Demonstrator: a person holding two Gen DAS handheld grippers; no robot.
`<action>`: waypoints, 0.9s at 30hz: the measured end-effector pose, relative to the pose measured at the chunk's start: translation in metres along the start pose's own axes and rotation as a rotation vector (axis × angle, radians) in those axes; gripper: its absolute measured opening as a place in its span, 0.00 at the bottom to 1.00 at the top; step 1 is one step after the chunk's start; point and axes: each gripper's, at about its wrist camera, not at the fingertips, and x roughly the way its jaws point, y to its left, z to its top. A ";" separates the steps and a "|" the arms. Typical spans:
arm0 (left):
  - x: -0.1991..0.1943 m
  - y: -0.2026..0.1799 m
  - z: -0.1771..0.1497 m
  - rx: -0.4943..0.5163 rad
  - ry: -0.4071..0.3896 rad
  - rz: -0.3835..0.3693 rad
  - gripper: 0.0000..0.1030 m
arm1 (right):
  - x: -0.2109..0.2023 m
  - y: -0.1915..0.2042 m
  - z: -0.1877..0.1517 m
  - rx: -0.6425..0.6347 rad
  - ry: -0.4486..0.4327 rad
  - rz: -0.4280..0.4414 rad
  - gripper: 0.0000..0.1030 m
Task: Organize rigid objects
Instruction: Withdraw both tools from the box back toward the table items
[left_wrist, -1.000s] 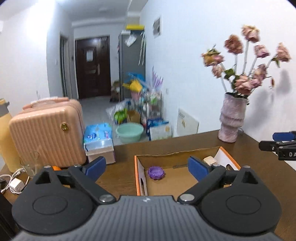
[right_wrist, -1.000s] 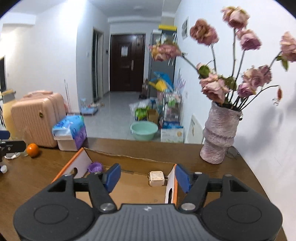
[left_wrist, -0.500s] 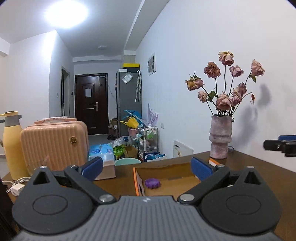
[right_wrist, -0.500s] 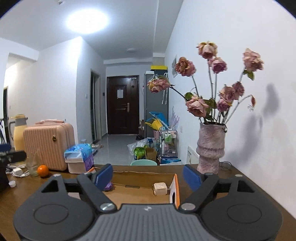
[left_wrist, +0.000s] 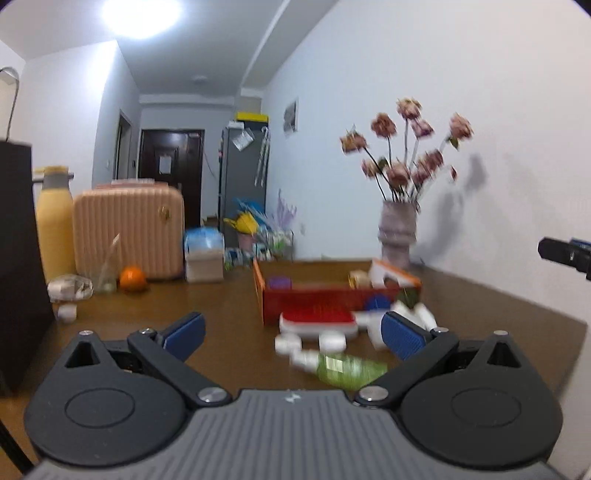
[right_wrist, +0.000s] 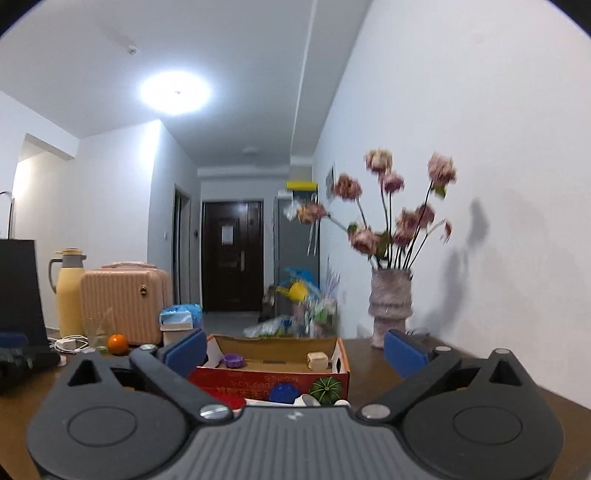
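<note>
An open cardboard box (left_wrist: 314, 299) (right_wrist: 273, 376) with a red front stands mid-table, holding a purple lid (left_wrist: 279, 283) (right_wrist: 233, 360) and a beige cube (left_wrist: 357, 277) (right_wrist: 318, 360). In front of it lie a red-and-white flat case (left_wrist: 317, 323), a blue cap (left_wrist: 375, 302) (right_wrist: 282, 392), small white pieces (left_wrist: 332, 339) and a green bottle (left_wrist: 343, 365) on its side. A green striped ball (right_wrist: 325, 387) sits by the box. My left gripper (left_wrist: 291, 334) is open and empty, short of the bottle. My right gripper (right_wrist: 295, 350) is opening, with nothing between its fingers.
A vase of dried roses (left_wrist: 398, 236) (right_wrist: 390, 314) stands at the back right by the wall. At the left are a pink suitcase (left_wrist: 129, 232), a yellow flask (left_wrist: 55, 221), an orange (left_wrist: 132, 278), a tissue pack (left_wrist: 204, 254) and a tall black object (left_wrist: 18, 258).
Both grippers have drawn back from the box and sunk lower. The box now looks farther off, and the loose items in front of it have come into view. The right jaws have spread wider.
</note>
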 end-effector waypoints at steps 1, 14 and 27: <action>-0.009 0.001 -0.009 0.000 0.009 0.000 1.00 | -0.011 0.005 -0.008 0.000 0.007 0.006 1.00; -0.070 -0.010 -0.037 0.088 -0.034 0.056 1.00 | -0.084 0.051 -0.052 -0.041 0.080 0.041 1.00; -0.012 0.002 -0.057 0.035 0.108 0.037 1.00 | -0.015 0.073 -0.075 -0.097 0.230 0.148 0.89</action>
